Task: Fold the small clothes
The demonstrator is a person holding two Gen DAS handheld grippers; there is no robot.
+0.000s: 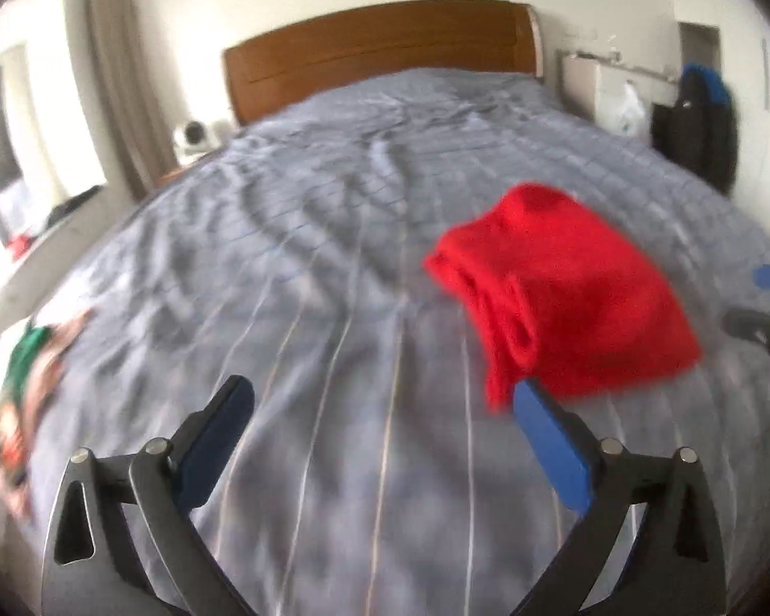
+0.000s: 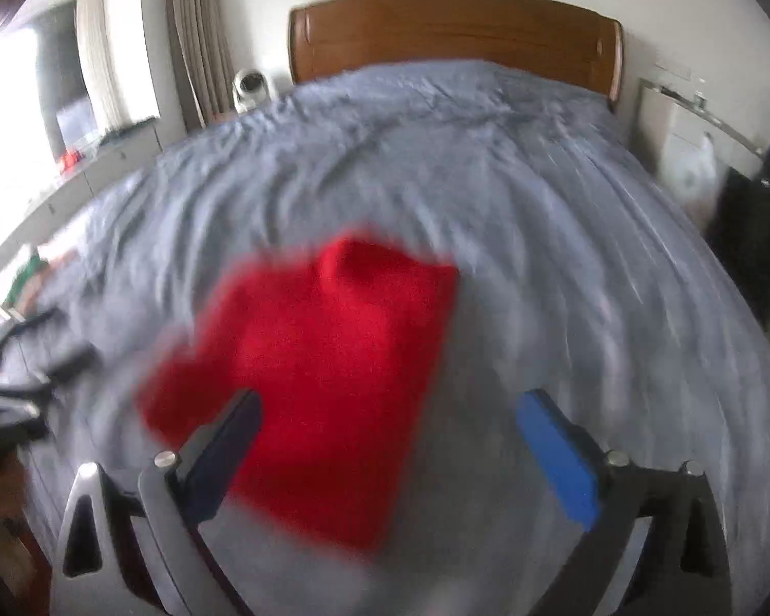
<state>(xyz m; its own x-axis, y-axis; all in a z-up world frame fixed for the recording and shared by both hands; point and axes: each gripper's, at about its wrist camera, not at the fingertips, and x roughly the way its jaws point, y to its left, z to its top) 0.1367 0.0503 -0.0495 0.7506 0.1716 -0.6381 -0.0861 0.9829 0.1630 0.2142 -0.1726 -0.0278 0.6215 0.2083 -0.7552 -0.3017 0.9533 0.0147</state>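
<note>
Wide grey striped bedspread (image 1: 303, 267) reaching back to a wooden headboard (image 1: 380, 46), rumpled but bare across the middle and far end, with a dark bag (image 1: 693, 128) past its right edge and a small white camera (image 1: 192, 133) at the far left corner. Folded red garment (image 1: 564, 292) lying flat on the right-of-centre part of the bedspread, well clear of every edge, and a green-and-brown patterned cloth (image 1: 20, 385) at the left edge. Left gripper (image 1: 385, 400) spread wide and empty just left of the garment's near corner; right gripper (image 2: 390, 405) likewise spread wide and empty, hanging over the garment's near end, both views blurred.
</note>
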